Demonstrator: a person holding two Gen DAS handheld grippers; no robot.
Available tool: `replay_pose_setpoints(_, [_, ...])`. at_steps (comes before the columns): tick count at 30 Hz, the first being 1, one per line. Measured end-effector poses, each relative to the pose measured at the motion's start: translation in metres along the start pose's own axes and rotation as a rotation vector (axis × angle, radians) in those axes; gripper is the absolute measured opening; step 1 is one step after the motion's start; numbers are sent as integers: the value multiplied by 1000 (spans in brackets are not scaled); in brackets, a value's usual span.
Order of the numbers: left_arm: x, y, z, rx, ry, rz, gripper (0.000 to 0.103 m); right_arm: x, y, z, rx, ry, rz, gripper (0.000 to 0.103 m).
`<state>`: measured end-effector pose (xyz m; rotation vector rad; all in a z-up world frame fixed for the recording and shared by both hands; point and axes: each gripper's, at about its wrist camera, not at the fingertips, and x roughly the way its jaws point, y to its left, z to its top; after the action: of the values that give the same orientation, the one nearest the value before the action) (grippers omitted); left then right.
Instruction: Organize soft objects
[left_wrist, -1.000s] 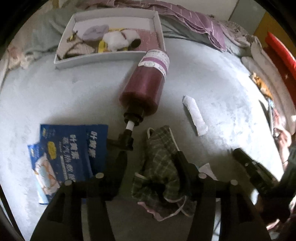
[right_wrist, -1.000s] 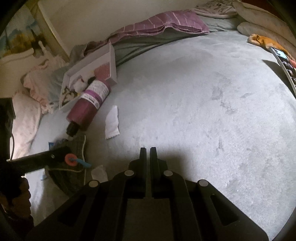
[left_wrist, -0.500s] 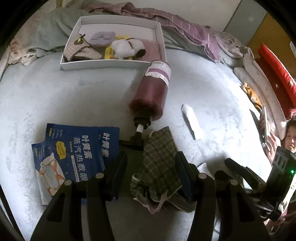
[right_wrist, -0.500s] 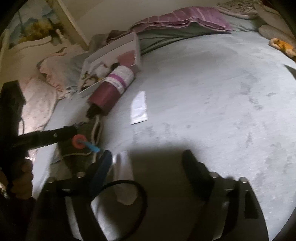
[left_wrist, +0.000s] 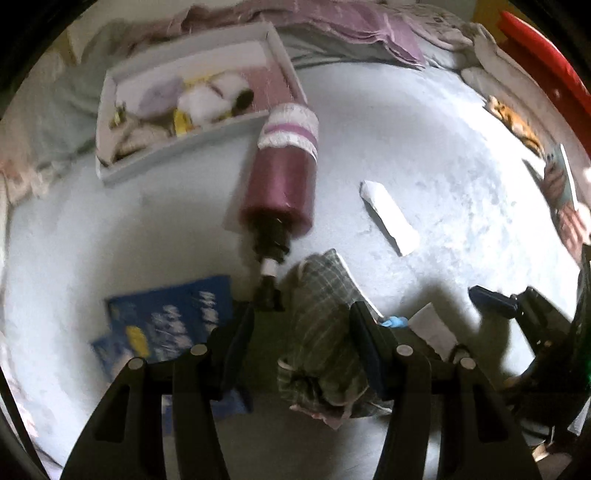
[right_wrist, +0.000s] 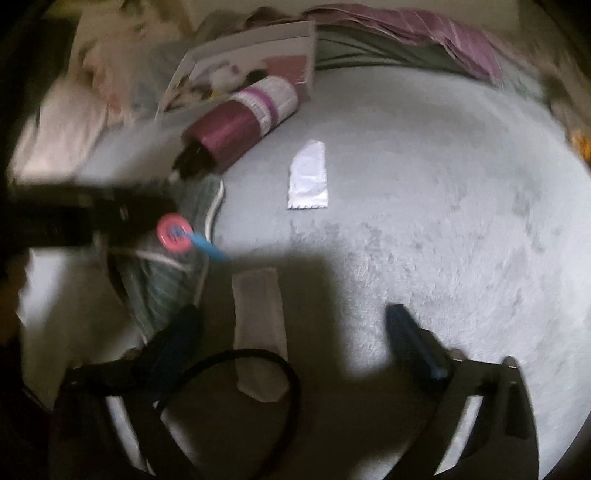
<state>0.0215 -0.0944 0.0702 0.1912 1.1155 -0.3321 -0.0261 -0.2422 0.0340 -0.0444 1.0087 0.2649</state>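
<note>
Green plaid fabric pouch with white cord (left_wrist: 325, 332), crumpled on the pale grey fuzzy bed cover (left_wrist: 424, 140), between the fingers of the left claw (left_wrist: 301, 328): jaws about half open around it, right finger against the cloth, firm grip not certain. Just beyond, touching its top edge, a maroon pump bottle with white label (left_wrist: 280, 184) lying on its side. Left of it, blue printed packets (left_wrist: 166, 325). Right, a flat white wrapped sachet (left_wrist: 388, 218). Further back, a shallow white box (left_wrist: 177, 155) with soft toys and small pouches. In the right wrist view, right claw (right_wrist: 291, 328) wide, jaws closing, over a second white packet (right_wrist: 258, 325) without touching it; black cable loop (right_wrist: 229, 369) below.
</note>
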Motion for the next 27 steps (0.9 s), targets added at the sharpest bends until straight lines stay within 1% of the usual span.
replay_pose_setpoints(1, [-6, 2, 1, 13, -8, 1, 54, -2, 1, 2, -28, 2, -1, 70])
replay_pose_setpoints(2, [-8, 4, 2, 15, -9, -6, 54, -3, 0, 6, -45, 10, 10, 58])
replay_pose_setpoints(3, [-11, 6, 3, 13, -7, -21, 54, -4, -2, 10, -42, 24, 31, 51])
replay_pose_setpoints(5, [-11, 7, 7, 18, 21, -62, 54, -2, -6, 18, -16, 63, 88, 50])
replay_pose_setpoints(7, [-4, 3, 12, 38, 54, -85, 54, 5, -12, 30, 10, 137, 163, 50])
replay_pose_setpoints(8, [1, -1, 14, 53, 73, -80, 54, 8, -10, 31, 12, 159, 178, 50])
replay_pose_setpoints(9, [5, -4, 14, 65, 88, -67, 54, 11, -10, 34, 11, 194, 185, 50])
replay_pose_setpoints(10, [13, -7, 16, 81, 115, -29, 54, 15, -9, 36, 5, 230, 179, 50])
replay_pose_setpoints(11, [19, -8, 17, 87, 130, 0, 55, 17, -9, 38, 2, 247, 176, 50])
replay_pose_setpoints(12, [25, -9, 17, 91, 138, 23, 58, 18, -7, 39, -6, 258, 169, 49])
replay_pose_setpoints(13, [28, -10, 18, 90, 140, 26, 59, 19, -5, 39, -17, 263, 155, 49])
replay_pose_setpoints(14, [29, -11, 18, 91, 139, 30, 59, 18, -3, 37, -21, 260, 140, 45])
replay_pose_setpoints(15, [30, -12, 17, 96, 141, 32, 58, 17, -2, 35, -24, 250, 117, 39])
replay_pose_setpoints(16, [29, -11, 17, 95, 141, 24, 56, 16, -1, 33, -25, 235, 91, 36])
replay_pose_setpoints(17, [29, -9, 17, 84, 146, 13, 50, 14, 0, 32, -22, 225, 82, 29])
replay_pose_setpoints(18, [30, -7, 17, 67, 156, -4, 46, 12, -1, 30, -9, 219, 91, 23])
replay_pose_setpoints(20, [30, -1, 17, 32, 172, -36, 42, 10, -4, 29, 16, 214, 122, 20])
replay_pose_setpoints(22, [28, 4, 15, 9, 173, -58, 37, 7, -8, 28, 36, 202, 149, 20])
replay_pose_setpoints(23, [27, 5, 13, 4, 175, -70, 28, 6, -10, 28, 42, 195, 159, 20])
replay_pose_setpoints(24, [26, 6, 12, -3, 189, -111, 20, 3, -15, 31, 54, 180, 175, 20])
replay_pose_setpoints(25, [27, 6, 9, -11, 212, -152, 20, 1, -17, 32, 63, 167, 185, 20])
replay_pose_setpoints(27, [23, 3, 5, 6, 181, -124, 19, -4, -22, 34, 93, 130, 202, 20])
